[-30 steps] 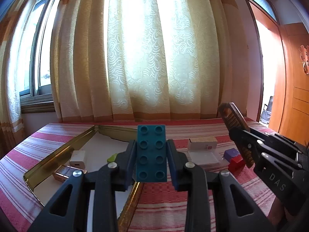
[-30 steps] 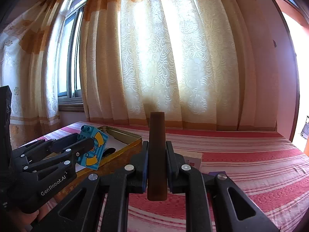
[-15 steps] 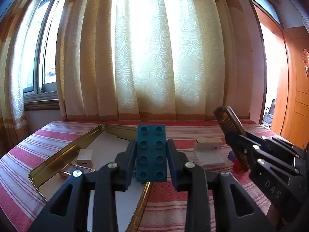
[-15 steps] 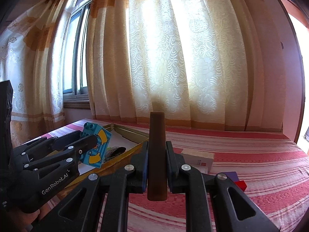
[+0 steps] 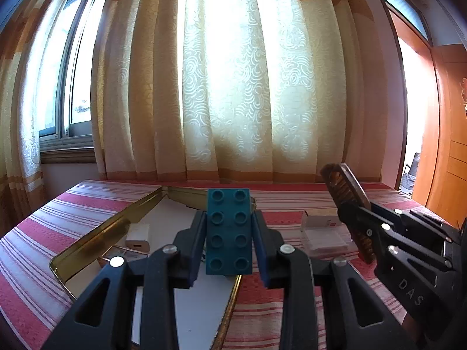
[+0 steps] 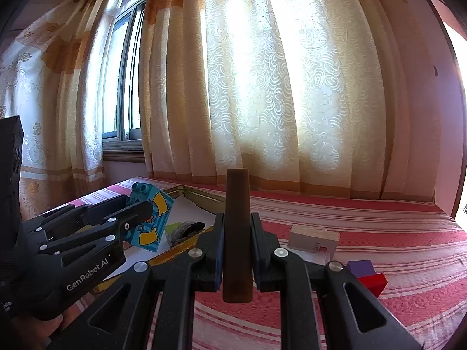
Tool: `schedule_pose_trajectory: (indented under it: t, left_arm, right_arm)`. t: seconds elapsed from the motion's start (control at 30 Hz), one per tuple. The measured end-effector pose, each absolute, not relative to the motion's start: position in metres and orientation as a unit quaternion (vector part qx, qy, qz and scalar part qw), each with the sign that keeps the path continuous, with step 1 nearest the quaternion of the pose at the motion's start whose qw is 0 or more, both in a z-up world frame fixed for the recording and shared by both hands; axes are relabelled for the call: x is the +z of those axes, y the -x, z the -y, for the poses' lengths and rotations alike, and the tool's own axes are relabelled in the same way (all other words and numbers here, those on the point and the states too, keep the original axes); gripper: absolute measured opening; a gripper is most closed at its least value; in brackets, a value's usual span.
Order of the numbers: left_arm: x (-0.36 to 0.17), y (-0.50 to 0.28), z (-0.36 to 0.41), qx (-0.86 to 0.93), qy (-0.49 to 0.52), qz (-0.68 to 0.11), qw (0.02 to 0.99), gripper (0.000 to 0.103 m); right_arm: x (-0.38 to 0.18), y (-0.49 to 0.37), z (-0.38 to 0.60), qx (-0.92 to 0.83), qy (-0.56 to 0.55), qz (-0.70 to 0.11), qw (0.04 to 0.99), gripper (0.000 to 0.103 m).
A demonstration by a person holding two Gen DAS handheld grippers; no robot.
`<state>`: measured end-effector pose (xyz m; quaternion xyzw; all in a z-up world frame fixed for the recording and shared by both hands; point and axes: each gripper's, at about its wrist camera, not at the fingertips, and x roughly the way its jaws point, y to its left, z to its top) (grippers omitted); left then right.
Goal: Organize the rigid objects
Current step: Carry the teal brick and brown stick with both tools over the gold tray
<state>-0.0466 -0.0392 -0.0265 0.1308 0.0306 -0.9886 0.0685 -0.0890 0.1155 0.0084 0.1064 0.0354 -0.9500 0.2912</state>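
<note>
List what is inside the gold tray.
In the gold tray: a white charger, a shiny metal item beside it, a yellow-green piece and a dark object. The gripper and blue brick cover the tray's middle.

The left tool [image 5: 229, 242] grips a teal studded brick [image 5: 229, 232] upright, above the near right edge of a gold tray [image 5: 96, 242]. Inside the tray lies a white charger [image 5: 137, 236]. Right of the tray, the right tool [image 5: 354, 221] clamps a brown comb [image 5: 344, 192] over the red-striped bench [image 5: 292, 204], near a white box [image 5: 324, 233].
</note>
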Motion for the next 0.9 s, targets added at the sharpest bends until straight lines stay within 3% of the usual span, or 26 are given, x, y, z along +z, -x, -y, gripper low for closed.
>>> schedule_pose_trajectory:
  t: [0.9]
  left_arm:
    - [-0.029, 0.042, 0.062, -0.988, -0.127, -0.035, 0.084, 0.03]
  right_arm:
    - [0.007, 0.083, -0.086, -0.94, -0.109, -0.047, 0.32, 0.017]
